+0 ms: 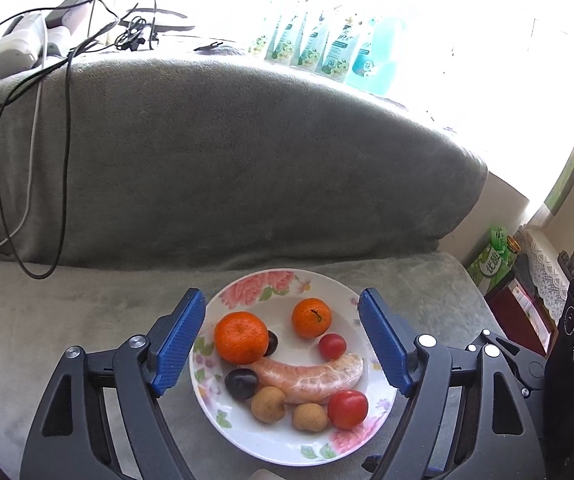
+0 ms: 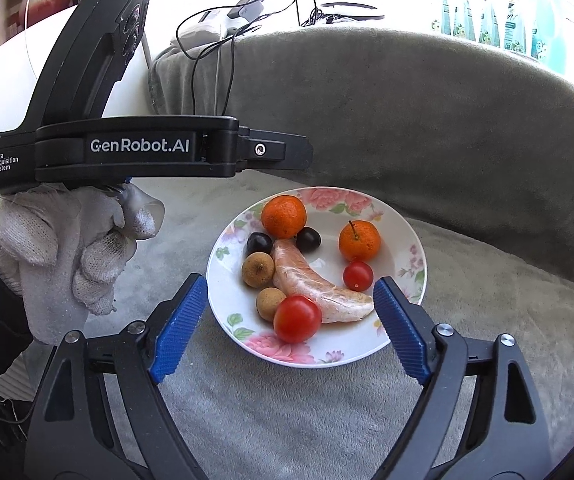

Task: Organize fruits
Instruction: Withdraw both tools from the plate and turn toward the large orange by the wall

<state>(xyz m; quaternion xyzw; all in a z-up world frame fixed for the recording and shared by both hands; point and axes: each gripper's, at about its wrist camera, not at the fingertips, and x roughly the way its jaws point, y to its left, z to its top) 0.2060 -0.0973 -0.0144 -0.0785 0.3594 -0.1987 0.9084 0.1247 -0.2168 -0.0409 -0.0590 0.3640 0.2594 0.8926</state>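
I see the fruits on the floral plate [image 1: 247,446]: pomelo segment [image 1: 311,376] at its centre, mandarins [image 1: 241,337] behind it, tomatoes [image 2: 297,319] beside it. The plate sits on the grey sofa [image 2: 367,400]. My left gripper [image 1: 291,344] and right gripper [image 2: 285,326] hover around it, fingers apart, holding nothing.

White plate [image 1: 207,364] with pink floral rim; orange mandarins [image 1: 240,336]; red tomatoes [image 1: 347,409]; dark plums [image 1: 241,384]; grey sofa cover [image 1: 223,152].

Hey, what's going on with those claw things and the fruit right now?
Left hand-held gripper open, empty. Right hand-held gripper open, empty. Fruit all on flowered plate. Nothing blocking.
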